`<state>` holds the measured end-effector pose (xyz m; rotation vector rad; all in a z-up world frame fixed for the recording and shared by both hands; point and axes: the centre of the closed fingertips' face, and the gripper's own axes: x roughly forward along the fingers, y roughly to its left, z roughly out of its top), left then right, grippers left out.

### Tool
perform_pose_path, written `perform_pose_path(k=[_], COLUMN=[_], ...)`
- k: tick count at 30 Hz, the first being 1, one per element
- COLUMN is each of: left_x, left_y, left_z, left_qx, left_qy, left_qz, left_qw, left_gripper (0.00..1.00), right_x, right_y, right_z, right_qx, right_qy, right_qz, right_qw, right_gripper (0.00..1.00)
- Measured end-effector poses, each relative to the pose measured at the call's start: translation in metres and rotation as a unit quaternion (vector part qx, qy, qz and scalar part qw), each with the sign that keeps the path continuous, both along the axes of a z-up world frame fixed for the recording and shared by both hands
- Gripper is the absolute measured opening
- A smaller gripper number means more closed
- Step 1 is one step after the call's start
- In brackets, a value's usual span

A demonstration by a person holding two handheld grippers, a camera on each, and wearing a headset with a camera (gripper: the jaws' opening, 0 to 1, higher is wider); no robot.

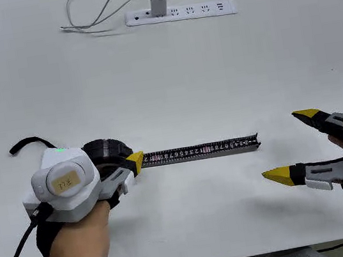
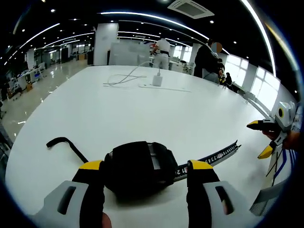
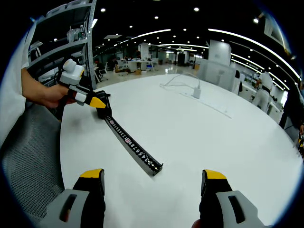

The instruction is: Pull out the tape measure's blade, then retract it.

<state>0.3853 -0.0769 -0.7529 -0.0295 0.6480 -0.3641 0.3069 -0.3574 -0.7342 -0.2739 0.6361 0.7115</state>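
A black tape measure case [image 1: 105, 152] [image 2: 138, 166] lies on the white table with my left gripper [image 1: 116, 166] [image 2: 145, 172] shut on it, one yellow-tipped jaw on each side. Its dark blade [image 1: 199, 151] [image 3: 132, 146] [image 2: 209, 159] lies flat on the table, pulled out to the right. The blade's end hook [image 1: 257, 141] [image 3: 156, 168] rests free on the surface. My right gripper [image 1: 290, 146] [image 3: 151, 178] hovers open just beyond that hook, touching nothing. A black strap [image 1: 30, 144] [image 2: 66, 145] trails from the case.
A white power strip [image 1: 180, 13] with a plugged charger [image 1: 159, 3] and grey cable [image 1: 98, 7] lies at the far side of the table [image 1: 227, 68]. Several people [image 2: 207, 59] stand beyond the table's far edge. Shelving [image 3: 66, 42] stands behind the left hand.
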Motion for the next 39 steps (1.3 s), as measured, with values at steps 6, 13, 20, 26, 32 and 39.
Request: perform_pose_path(k=[6, 13, 20, 26, 32, 39], left_x=[0.003, 0.004, 0.004, 0.004, 0.004, 0.003], left_y=[0.002, 0.004, 0.003, 0.004, 0.004, 0.003], left_z=[-0.003, -0.008, -0.008, -0.008, -0.008, -0.008], left_qx=[0.010, 0.018, 0.022, 0.020, 0.019, 0.017], left_qy=[0.000, 0.004, 0.007, 0.009, 0.008, 0.009], left_qz=[0.010, 0.012, 0.010, 0.007, 0.006, 0.005], left_qw=[0.9999, 0.9998, 0.9997, 0.9997, 0.9998, 0.9998], left_gripper=[0.64, 0.62, 0.62, 0.62, 0.62, 0.62], right_x=[0.004, 0.007, 0.007, 0.008, 0.010, 0.015], right_y=[-0.001, -0.001, -0.001, 0.000, 0.005, 0.007], right_z=[0.001, 0.001, -0.002, -0.005, -0.010, -0.016], right_qx=[-0.002, -0.003, -0.007, -0.018, -0.029, -0.056], right_qy=[0.000, 0.000, 0.004, 0.010, 0.022, 0.033], right_qz=[0.002, 0.005, 0.012, 0.032, 0.067, 0.113], right_qw=[1.0000, 1.0000, 0.9999, 0.9993, 0.9971, 0.9915], right_gripper=[0.81, 0.80, 0.76, 0.68, 0.56, 0.44])
